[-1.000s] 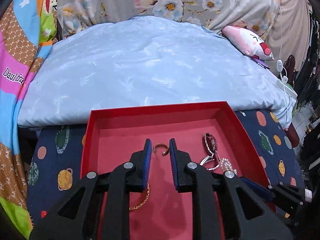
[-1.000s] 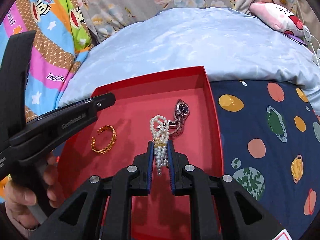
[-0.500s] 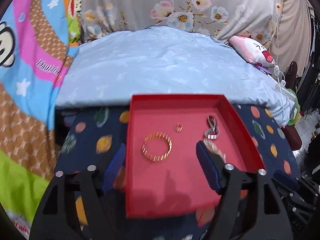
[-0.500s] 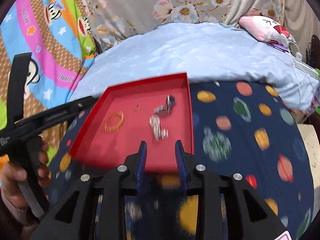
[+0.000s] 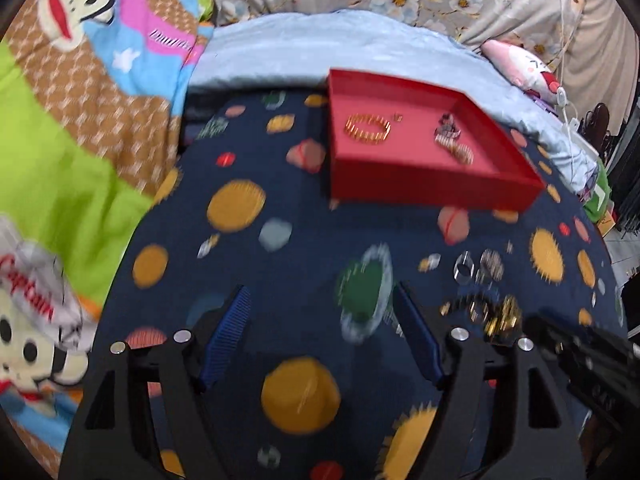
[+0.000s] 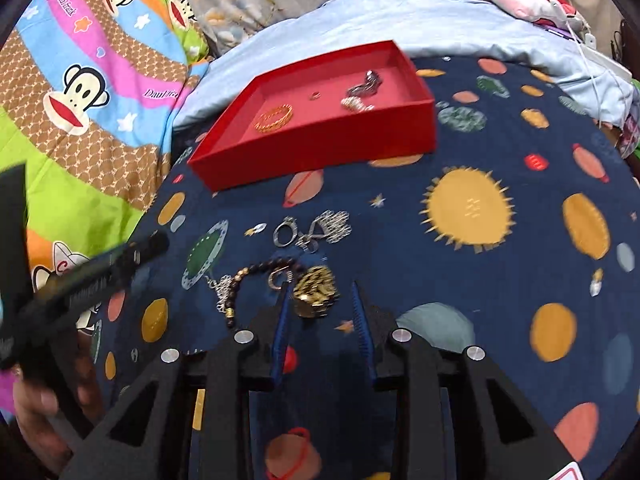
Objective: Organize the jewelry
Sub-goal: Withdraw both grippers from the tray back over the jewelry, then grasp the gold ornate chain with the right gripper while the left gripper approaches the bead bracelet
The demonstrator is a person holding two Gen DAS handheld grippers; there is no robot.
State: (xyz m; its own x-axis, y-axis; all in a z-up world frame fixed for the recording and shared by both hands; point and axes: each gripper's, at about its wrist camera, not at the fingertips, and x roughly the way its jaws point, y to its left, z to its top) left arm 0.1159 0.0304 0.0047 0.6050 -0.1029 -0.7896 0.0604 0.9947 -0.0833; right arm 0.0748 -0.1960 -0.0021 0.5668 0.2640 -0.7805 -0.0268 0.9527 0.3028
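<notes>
Right gripper [image 6: 320,304] stands with its jaws set wide apart and grips nothing; it hangs over the navy planet-print cloth [image 6: 500,300] with its fingertips on either side of a clump of gold chain [image 6: 316,290], which lies on the cloth between them. It is not possible to tell whether the pads touch the chain. Left gripper [image 5: 322,332] is spread wider and is likewise empty, positioned above a bare part of the same cloth, near a green planet print.

Jewelry outside the box, right wrist view:
- A dark beaded bracelet [image 6: 256,270] lies just left of the gold chain, with a small silver chain at its left end.
- A silver ring [image 6: 285,233] and a silver mesh piece [image 6: 334,226] lie a little farther from the gripper, toward the box.

In the left wrist view these loose pieces appear blurred at the right, near the right fingertip.

The red box [image 6: 320,148] rests on the cloth beyond the loose pieces, well apart from both grippers. Contents:
- A gold bangle [image 6: 275,116] on the left side of the floor.
- A small ring [image 6: 316,95] near the middle.
- A watch [image 6: 366,82] and a pearl bracelet [image 6: 354,105] close together on the right side.

A pale blue quilt [image 6: 400,20] lies behind the box. A monkey-print blanket [image 6: 80,80] lies to the left.
</notes>
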